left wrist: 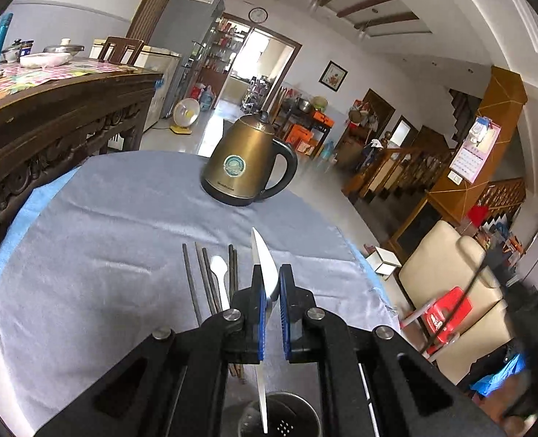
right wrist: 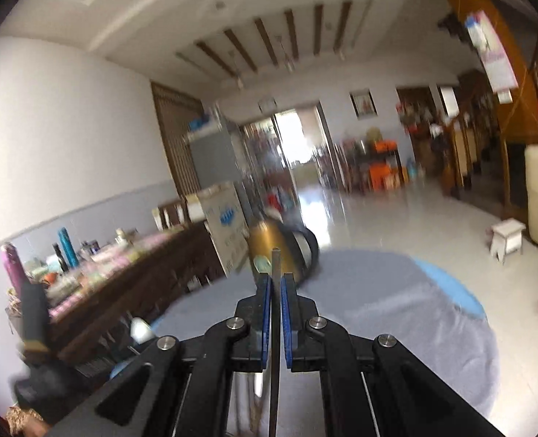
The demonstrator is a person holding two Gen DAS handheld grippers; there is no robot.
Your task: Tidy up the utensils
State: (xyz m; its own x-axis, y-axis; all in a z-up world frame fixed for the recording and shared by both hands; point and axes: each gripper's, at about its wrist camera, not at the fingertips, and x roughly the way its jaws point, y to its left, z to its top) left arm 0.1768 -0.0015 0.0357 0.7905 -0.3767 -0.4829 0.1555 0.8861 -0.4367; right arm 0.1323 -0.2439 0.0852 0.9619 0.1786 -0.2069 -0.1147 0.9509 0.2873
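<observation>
My left gripper is shut on a white plastic knife, held upright with its lower end over a metal utensil holder at the bottom edge. On the grey cloth lie several dark chopsticks and a white spoon, just left of the gripper. My right gripper is shut on a dark chopstick, held upright above the cloth. The right wrist view is blurred by motion.
A brass-coloured electric kettle stands at the far side of the cloth; it also shows in the right wrist view. A dark wooden sideboard with dishes is on the left. A cream chair and red stool stand on the right.
</observation>
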